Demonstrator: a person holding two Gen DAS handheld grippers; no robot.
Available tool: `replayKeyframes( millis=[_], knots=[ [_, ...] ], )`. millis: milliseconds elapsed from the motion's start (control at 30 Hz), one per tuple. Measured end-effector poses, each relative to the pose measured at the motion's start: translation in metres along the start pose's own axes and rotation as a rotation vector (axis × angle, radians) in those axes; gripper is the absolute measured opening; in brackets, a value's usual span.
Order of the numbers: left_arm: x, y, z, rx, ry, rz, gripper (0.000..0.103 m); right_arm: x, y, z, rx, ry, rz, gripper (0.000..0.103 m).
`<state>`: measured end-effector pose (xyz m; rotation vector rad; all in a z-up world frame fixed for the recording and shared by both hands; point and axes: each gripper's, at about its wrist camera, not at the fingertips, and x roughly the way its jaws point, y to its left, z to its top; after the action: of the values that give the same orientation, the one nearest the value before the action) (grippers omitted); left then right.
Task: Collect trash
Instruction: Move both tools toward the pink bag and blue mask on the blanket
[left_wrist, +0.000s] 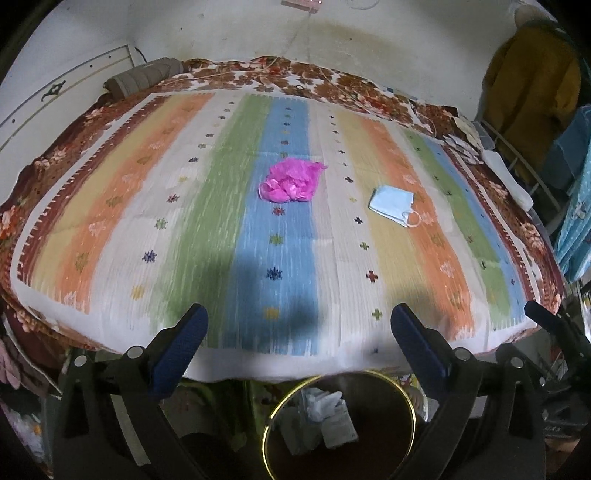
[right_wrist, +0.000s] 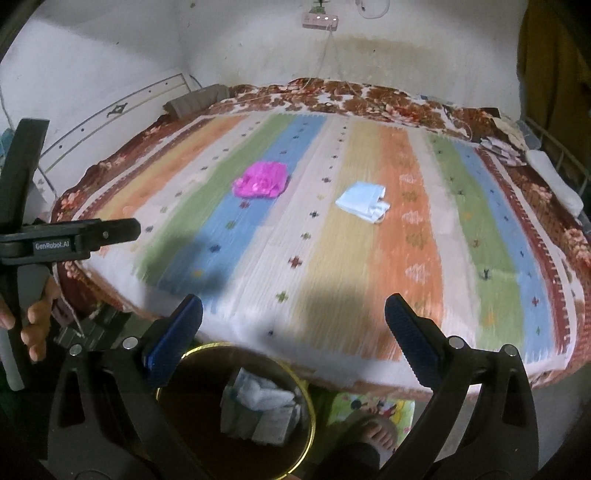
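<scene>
Striped cloth in orange, green, blue and cream covers the bed (left_wrist: 110, 229), over a brown floral blanket (left_wrist: 332, 85), against a stained white wall (left_wrist: 229, 33). On it lie a crumpled pink bag (left_wrist: 290, 181) and, well apart to its right, a pale blue face mask (left_wrist: 393, 203). Below the near edge stands a gold-rimmed bin (left_wrist: 266, 424) holding white scraps. Left claw (left_wrist: 299, 343) and right claw (right_wrist: 293, 332) both gape wide, empty.
</scene>
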<state>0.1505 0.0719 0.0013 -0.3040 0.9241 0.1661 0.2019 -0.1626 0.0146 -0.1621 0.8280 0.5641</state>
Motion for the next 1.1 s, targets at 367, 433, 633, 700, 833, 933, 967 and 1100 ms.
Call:
replayKeyframes(
  millis=[367,433,633,700,833,933,967,1100],
  knots=[
    [0.028,-0.007,0.034,0.038,0.006,0.016,0.097,0.036,-0.032,0.034,0.097,0.042,-0.009,0.094],
    [0.037,-0.008,0.041,0.053,0.007,0.019,0.097,0.044,-0.039,0.04,0.113,0.05,-0.006,0.094],
    [0.067,-0.006,0.062,0.079,0.014,0.027,0.097,0.076,-0.064,0.055,0.186,0.089,0.025,0.094],
    [0.077,-0.001,0.068,0.071,0.023,0.023,0.097,0.087,-0.072,0.06,0.203,0.097,0.027,0.094],
    [0.101,0.008,0.08,0.062,0.031,0.022,0.097,0.107,-0.087,0.07,0.238,0.104,0.04,0.094],
    [0.116,0.013,0.085,0.062,0.039,0.022,0.097,0.124,-0.097,0.075,0.274,0.115,0.059,0.094],
    [0.12,0.015,0.087,0.057,0.044,0.017,0.097,0.128,-0.099,0.077,0.28,0.116,0.059,0.094],
    [0.132,0.019,0.094,0.043,0.044,0.003,0.097,0.151,-0.114,0.081,0.329,0.129,0.078,0.094]
  ],
)
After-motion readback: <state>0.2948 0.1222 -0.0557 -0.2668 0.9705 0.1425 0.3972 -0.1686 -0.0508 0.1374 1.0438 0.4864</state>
